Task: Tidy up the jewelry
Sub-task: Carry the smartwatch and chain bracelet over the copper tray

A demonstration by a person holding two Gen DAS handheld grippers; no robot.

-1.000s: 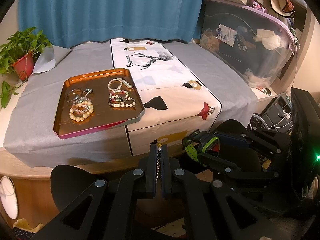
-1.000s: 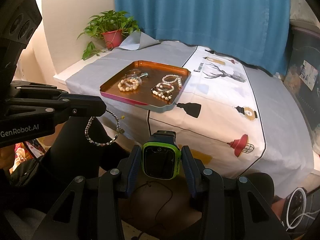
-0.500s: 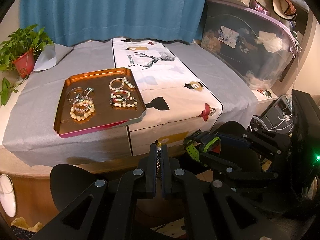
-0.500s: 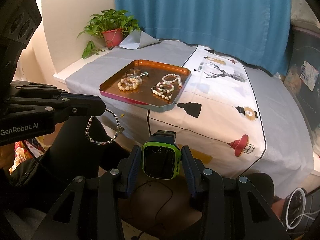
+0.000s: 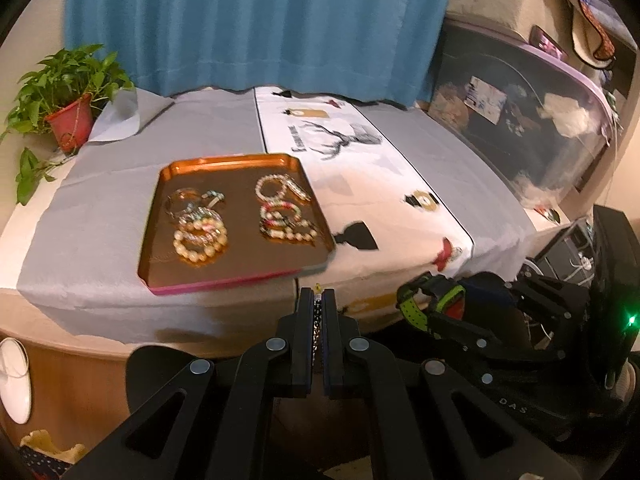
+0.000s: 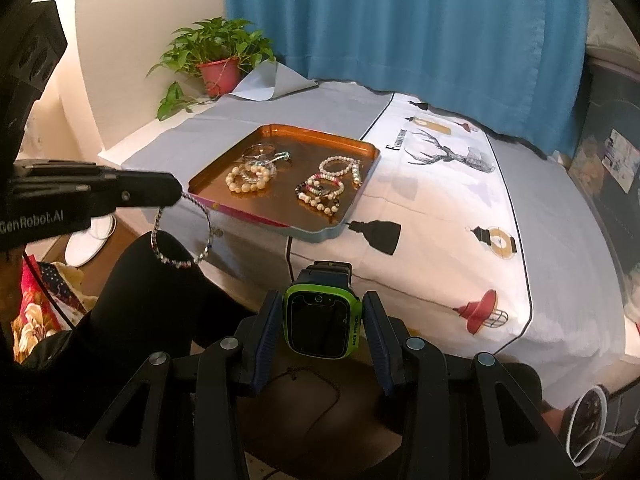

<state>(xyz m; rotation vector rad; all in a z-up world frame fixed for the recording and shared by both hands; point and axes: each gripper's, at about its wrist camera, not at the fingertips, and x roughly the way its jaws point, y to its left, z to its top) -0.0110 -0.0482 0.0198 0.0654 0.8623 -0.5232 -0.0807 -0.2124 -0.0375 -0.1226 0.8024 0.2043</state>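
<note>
Short of the tray, left gripper pinches a beaded bracelet; right gripper clasps a green watch. Step: carrying in. Next, lower each onto bare tray floor.

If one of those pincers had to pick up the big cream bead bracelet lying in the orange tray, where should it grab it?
Probably from above, one finger inside the loop and one outside, pinching the near arc of the cream bead bracelet. It lies flat in the copper-orange metal tray, whose raised rim blocks a sideways approach, and other bracelets crowd its far side.
</note>
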